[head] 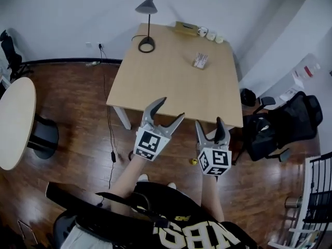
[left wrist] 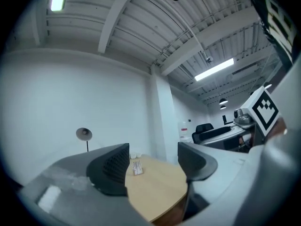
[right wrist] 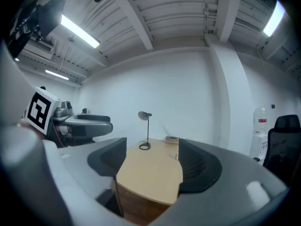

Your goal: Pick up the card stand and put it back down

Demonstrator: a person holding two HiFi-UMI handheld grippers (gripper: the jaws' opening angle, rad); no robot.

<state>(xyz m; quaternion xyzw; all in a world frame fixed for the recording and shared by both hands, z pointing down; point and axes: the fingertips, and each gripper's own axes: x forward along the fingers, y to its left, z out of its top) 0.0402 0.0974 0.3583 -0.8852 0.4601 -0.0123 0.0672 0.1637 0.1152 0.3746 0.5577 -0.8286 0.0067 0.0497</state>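
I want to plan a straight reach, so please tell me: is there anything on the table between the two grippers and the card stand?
Nothing visible. Only bare table lies between the open left gripper, the open right gripper and the card stand. The lamp stands off at the far left corner.

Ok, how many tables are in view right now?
2. The rectangular wooden table lies ahead, with the card stand on it; a round table sits at the head view's left edge, partly cut off. Others may be out of frame.

Two tables, one card stand
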